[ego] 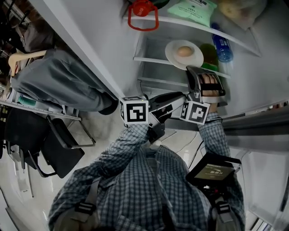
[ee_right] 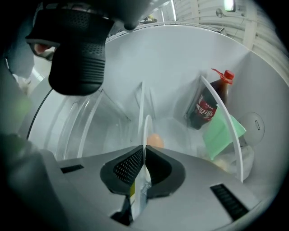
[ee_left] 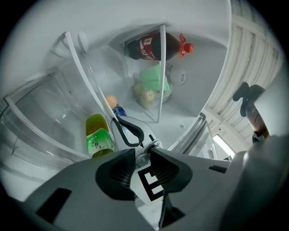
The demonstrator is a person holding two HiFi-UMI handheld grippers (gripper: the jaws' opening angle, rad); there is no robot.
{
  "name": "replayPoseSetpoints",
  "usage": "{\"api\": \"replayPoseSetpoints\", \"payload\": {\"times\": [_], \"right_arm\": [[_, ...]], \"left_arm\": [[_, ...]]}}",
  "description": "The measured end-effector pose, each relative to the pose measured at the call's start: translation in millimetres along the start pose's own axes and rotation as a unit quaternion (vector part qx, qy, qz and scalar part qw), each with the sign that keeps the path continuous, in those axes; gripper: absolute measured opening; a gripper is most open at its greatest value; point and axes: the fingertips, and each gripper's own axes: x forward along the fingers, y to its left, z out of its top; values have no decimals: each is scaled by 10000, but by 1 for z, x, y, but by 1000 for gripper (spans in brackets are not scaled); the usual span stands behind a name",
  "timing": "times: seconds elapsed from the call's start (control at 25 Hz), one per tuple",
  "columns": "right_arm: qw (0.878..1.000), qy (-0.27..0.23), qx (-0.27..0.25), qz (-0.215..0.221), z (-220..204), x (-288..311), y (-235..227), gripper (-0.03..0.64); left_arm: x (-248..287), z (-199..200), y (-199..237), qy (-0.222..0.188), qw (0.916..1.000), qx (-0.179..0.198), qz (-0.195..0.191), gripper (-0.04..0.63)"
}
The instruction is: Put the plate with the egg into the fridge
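In the head view a white plate [ego: 195,57] with a brown egg [ego: 184,51] is level over a glass shelf [ego: 158,61] inside the open fridge. My right gripper [ego: 193,70] is shut on the plate's near rim. In the right gripper view the plate [ee_right: 146,128] shows edge-on between the pads, and the egg [ee_right: 155,140] lies just beyond them. My left gripper [ego: 180,96] hovers below and beside the right one, shut and empty. In the left gripper view its jaws [ee_left: 143,155] point at the right gripper [ee_left: 128,131].
A green tea bottle [ego: 208,56] and a blue-capped bottle [ego: 222,47] lie right of the plate. The shelf above holds a dark red-capped bottle [ego: 142,8] and a green packet [ego: 194,9]. The fridge door [ego: 255,124] stands at right. A chair [ego: 58,144] is at left.
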Motion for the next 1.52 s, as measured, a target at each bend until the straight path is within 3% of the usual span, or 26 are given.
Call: {"api": "replayPoseSetpoints", "payload": {"times": [0.48, 0.88, 1.52], "right_arm": [[9989, -188, 405, 140, 5, -2, 0, 21], [9965, -168, 819, 86, -1, -17, -2, 25], [9974, 13, 722, -19, -7, -20, -1, 25]], "left_arm": [[-4, 2, -7, -46, 9996, 285, -72, 104], [-4, 6, -4, -16, 9972, 741, 116, 8], [-2, 14, 6, -74, 9969, 751, 240, 7]]}}
